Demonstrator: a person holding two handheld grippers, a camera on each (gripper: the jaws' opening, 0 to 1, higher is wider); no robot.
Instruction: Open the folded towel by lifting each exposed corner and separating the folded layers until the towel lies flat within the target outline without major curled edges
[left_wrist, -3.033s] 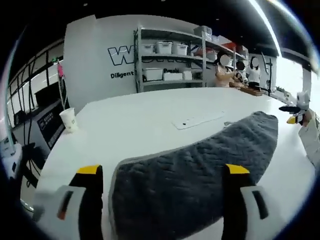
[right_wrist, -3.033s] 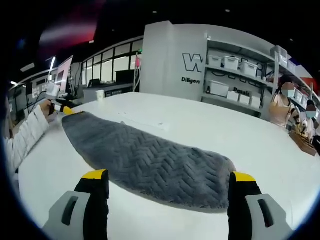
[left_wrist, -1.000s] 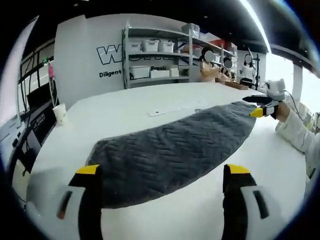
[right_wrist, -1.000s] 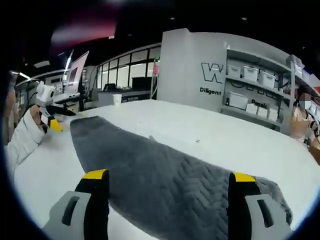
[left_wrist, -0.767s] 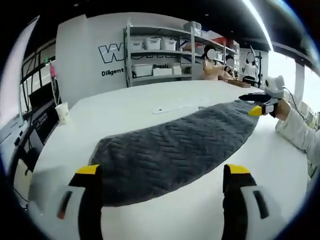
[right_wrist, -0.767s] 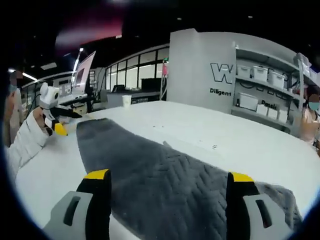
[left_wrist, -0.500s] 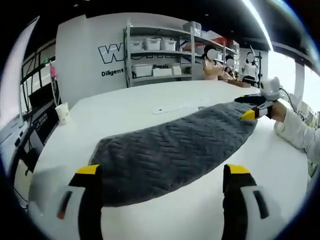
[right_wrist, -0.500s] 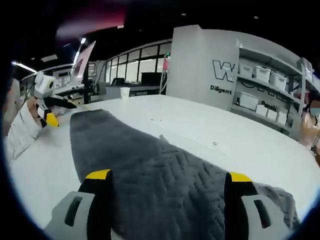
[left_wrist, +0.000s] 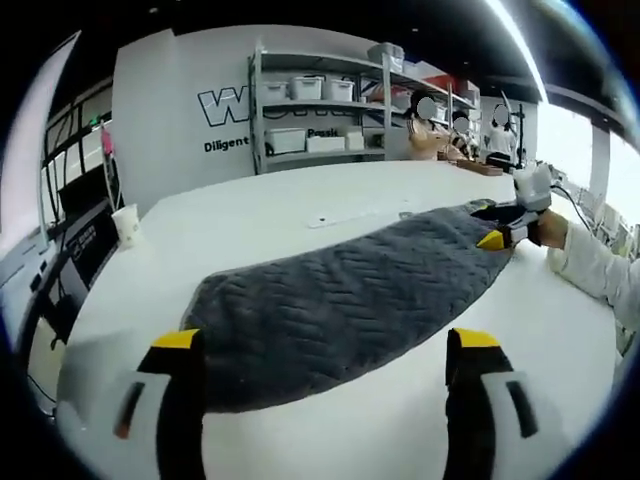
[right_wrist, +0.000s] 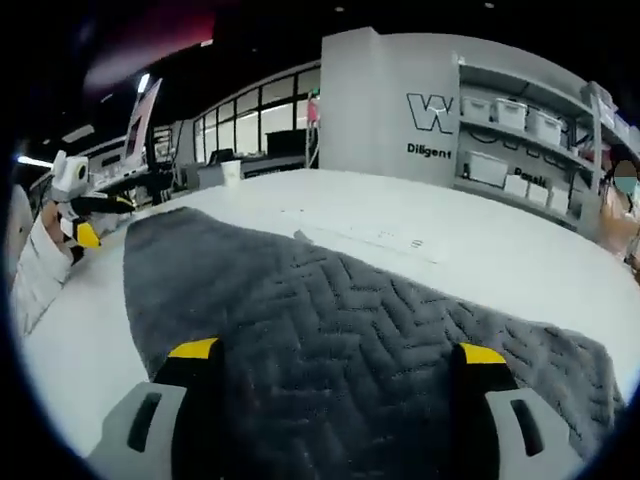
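A grey quilted towel (left_wrist: 340, 300) lies folded in a long strip across the white table (left_wrist: 260, 230). My left gripper (left_wrist: 324, 342) stands open at the strip's near end, its yellow-tipped jaws wide apart just short of the towel's edge. At the far end, my right gripper (left_wrist: 492, 237) sits low at the towel's tip, held by a hand in a white sleeve. In the right gripper view the towel (right_wrist: 350, 300) spreads close under my right gripper (right_wrist: 338, 352), which is open with cloth between and below its jaws. My left gripper (right_wrist: 88, 228) appears at the far left, beside the towel's other end.
A paper cup (left_wrist: 127, 224) stands near the table's left edge. A thin white strip (left_wrist: 350, 214) lies on the table beyond the towel. Shelves with white bins (left_wrist: 320, 110) stand against the back wall, with people (left_wrist: 430, 135) working at the back right.
My right gripper has dropped and moved forward over the towel's end, so the cloth now looms large in its view. My left gripper has stayed nearly still. Both stay open.
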